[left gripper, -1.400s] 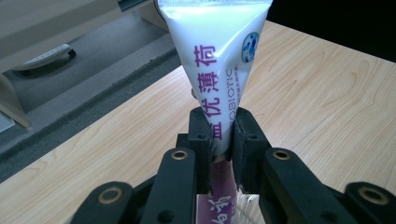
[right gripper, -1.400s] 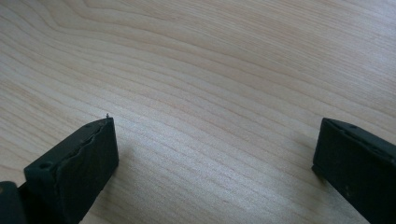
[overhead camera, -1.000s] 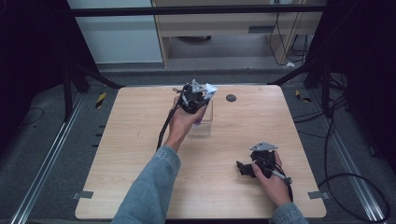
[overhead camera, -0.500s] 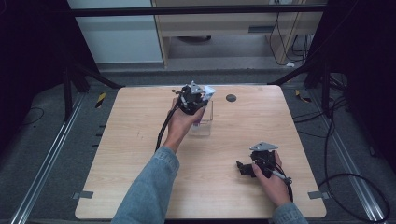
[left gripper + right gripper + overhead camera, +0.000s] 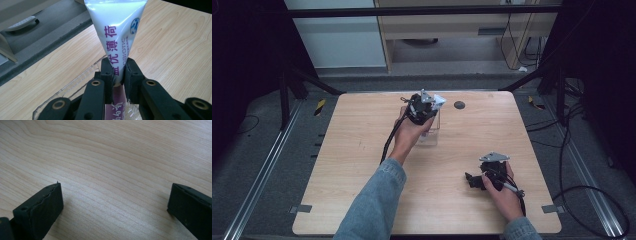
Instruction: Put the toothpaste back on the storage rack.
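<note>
The left gripper's [image 5: 117,72] 2 black fingers [image 5: 107,71] pinch a white tube [image 5: 116,27] printed with purple characters, gripping it near its narrow end while the wide end points away. Just below the fingers sits a clear plastic container [image 5: 75,83], above which the tube is held, at the far middle of the wooden surface [image 5: 362,150]. The right gripper's [image 5: 115,202] fingers stand wide apart, holding nothing, over bare wood near the surface's right front.

One wooden table [image 5: 362,165], one clear plastic box [image 5: 75,86], one white tube [image 5: 117,30], two grippers: left gripper [image 5: 422,107], right gripper [image 5: 472,181].
</note>
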